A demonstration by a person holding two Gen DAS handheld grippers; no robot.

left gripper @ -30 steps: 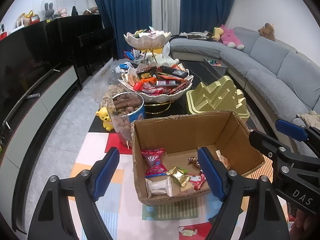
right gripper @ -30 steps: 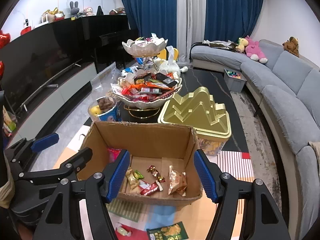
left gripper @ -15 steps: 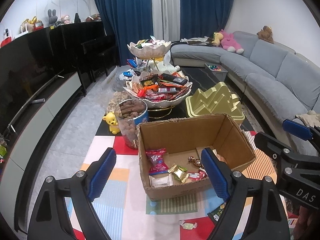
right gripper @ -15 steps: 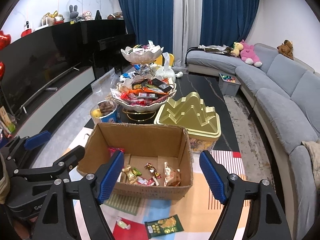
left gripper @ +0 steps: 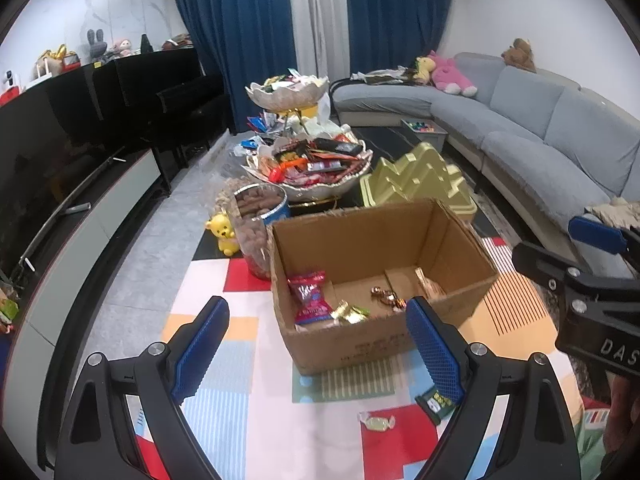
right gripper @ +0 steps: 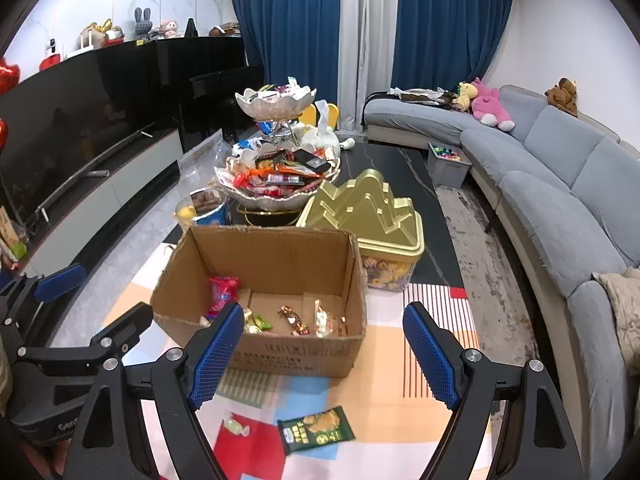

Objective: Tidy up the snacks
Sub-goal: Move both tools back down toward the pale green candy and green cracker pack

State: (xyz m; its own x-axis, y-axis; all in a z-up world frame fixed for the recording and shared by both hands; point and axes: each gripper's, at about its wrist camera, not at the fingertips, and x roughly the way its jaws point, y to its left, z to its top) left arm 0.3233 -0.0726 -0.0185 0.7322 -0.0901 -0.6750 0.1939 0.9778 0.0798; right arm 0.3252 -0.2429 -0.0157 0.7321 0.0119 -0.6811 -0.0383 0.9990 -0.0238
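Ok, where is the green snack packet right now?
In the right wrist view the green snack packet lies flat on the colourful mat, in front of the cardboard box and right of a small wrapped candy.

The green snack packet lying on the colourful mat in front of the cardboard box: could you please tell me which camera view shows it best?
The right wrist view: the green snack packet lies whole and unobstructed on the mat there, its printed front visible. In the left wrist view, the packet is mostly hidden behind one blue-padded finger of the left gripper; only a corner shows.
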